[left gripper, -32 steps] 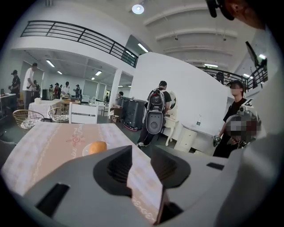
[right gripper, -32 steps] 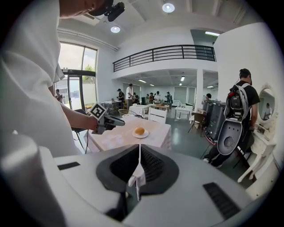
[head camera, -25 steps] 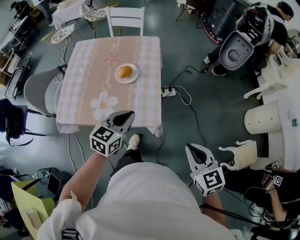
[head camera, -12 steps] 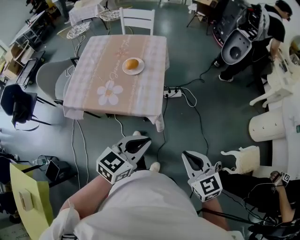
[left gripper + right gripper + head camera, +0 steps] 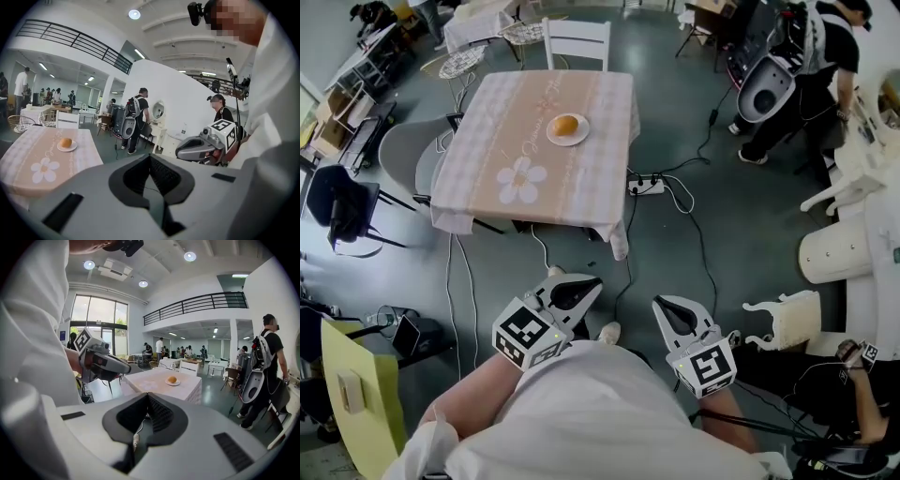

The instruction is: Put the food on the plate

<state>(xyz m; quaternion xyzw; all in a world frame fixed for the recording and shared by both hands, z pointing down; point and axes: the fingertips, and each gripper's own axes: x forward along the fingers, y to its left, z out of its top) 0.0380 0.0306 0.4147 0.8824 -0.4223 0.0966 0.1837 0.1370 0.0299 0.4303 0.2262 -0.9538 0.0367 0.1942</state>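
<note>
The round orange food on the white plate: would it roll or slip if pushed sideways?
The food looks rounded, so it would probably roll rather than slide. The plate seems shallow, so its rim may not stop it. Its softness cannot be judged from this far.

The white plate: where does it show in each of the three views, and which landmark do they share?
Head view: plate upper centre, on table.
Left gripper view: plate at middle left.
Right gripper view: plate just right of centre.
Shared landmark: the table under it.
</note>
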